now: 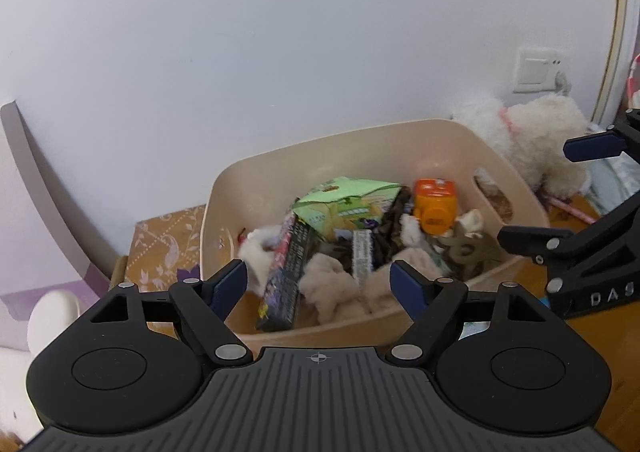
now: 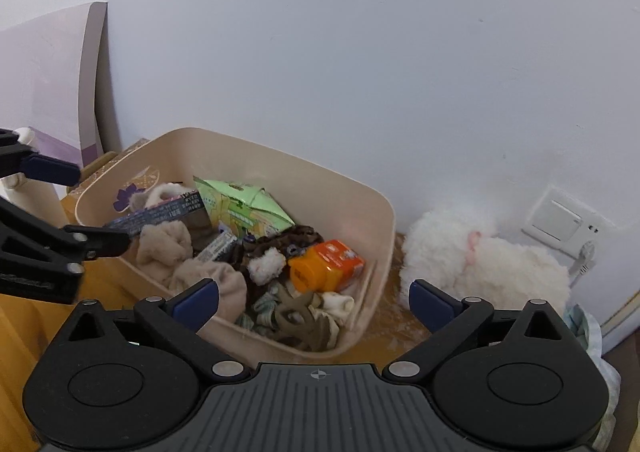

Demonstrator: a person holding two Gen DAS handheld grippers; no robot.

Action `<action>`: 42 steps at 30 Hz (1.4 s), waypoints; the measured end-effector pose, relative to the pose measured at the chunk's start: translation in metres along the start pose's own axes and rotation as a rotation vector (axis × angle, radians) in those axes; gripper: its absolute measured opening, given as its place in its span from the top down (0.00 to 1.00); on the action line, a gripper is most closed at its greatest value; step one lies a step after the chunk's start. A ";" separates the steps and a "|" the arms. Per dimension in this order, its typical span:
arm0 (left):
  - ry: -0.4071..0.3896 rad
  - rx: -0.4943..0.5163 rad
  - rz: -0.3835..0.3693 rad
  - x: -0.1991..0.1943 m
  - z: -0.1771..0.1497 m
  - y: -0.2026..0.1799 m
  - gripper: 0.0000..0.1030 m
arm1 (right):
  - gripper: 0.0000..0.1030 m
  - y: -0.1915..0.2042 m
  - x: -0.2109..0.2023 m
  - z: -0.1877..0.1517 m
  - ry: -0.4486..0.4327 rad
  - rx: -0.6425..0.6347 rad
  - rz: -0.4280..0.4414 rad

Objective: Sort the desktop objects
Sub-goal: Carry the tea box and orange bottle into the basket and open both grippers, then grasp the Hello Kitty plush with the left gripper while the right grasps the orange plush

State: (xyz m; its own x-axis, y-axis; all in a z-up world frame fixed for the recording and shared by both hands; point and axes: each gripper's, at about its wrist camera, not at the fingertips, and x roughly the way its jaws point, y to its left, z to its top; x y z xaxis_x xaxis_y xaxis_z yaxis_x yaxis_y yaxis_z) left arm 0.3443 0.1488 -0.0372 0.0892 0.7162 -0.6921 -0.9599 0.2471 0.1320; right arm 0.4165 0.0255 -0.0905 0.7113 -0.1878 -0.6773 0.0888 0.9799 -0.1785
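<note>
Beige plastic bin (image 1: 400, 139) is sitting on my wooden bench (image 2: 108, 288) against the wall, holding a green packet (image 2: 244, 207), an orange box (image 2: 328, 264), a dark long box (image 1: 286, 276) and bundled socks (image 2: 164, 244). I am holding my left gripper (image 1: 318, 284) and right gripper (image 2: 314, 302) over its near rim, jaws spread wide and gripping nothing. White plush toy (image 2: 480, 272) is lying beside the bin.
</note>
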 end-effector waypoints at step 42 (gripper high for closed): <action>0.323 -0.172 -0.122 -0.010 -0.151 -0.066 0.21 | 0.00 0.023 0.021 -0.143 0.303 -0.018 0.129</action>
State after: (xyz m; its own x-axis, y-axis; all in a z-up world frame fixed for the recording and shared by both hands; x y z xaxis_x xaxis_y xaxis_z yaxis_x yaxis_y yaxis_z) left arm 0.3663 0.0272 -0.1459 0.1436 0.4394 -0.8867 -0.9804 0.1853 -0.0669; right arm 0.3337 0.0345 -0.2112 0.4758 -0.0759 -0.8763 -0.0033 0.9961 -0.0880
